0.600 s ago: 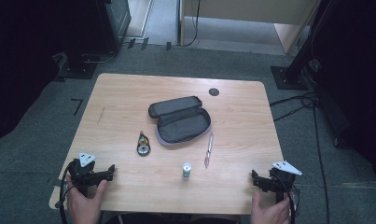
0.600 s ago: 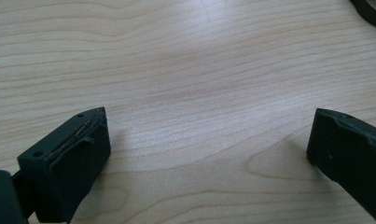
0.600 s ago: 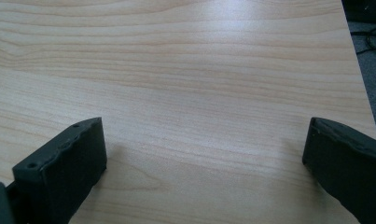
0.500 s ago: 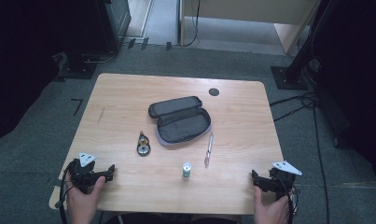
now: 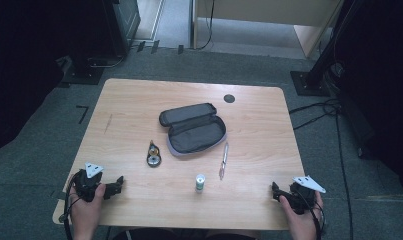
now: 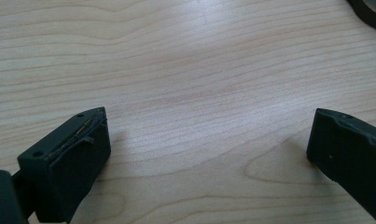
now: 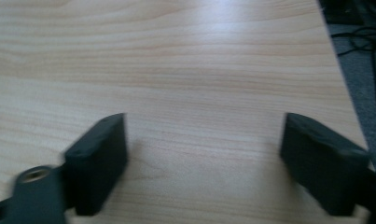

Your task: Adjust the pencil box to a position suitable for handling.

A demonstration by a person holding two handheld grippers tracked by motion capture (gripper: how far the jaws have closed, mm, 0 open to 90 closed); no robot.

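Pouch [image 5: 194, 129] lay unzipped mid-tabletop [image 5: 259, 110], with one pen [image 5: 223, 161], one small bottle [image 5: 200, 182] and one round keyring-like trinket [image 5: 153, 154] near it. You held your left claw [image 5: 120, 181] and right claw [image 5: 274, 189] at the near corners, both released and empty. Judged step: start. Next calls for reaching inward to one item.

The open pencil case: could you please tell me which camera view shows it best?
The high view shows it best: the open pencil case lies whole at the middle of the table, its lid folded back. The left gripper view catches just a dark curved edge at its top right corner, possibly the case. The right gripper view gives bare wood ahead.
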